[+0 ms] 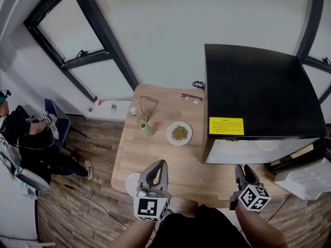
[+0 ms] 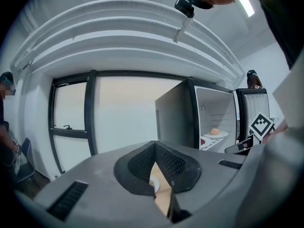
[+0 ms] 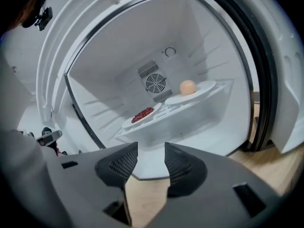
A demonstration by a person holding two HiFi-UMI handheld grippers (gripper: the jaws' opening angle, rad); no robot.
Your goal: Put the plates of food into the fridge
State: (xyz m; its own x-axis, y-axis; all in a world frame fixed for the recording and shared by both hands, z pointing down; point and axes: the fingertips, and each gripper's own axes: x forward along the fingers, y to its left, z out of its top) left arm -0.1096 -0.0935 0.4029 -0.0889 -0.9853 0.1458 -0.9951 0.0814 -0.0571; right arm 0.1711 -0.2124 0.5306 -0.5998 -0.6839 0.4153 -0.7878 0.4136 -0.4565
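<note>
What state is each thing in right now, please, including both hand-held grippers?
Fridge, door open.
Left hand-held gripper, shut, nothing gripped.
Right hand-held gripper, open, empty.
Plate of red food, inside the fridge.
Plate with round orange item, inside the fridge.
Plate of greenish food, out on the table.

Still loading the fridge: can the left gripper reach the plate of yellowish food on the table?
Likely yes: the plate sits in the open, bare table between it and the left gripper. Its jaws are shut and must open first.
</note>
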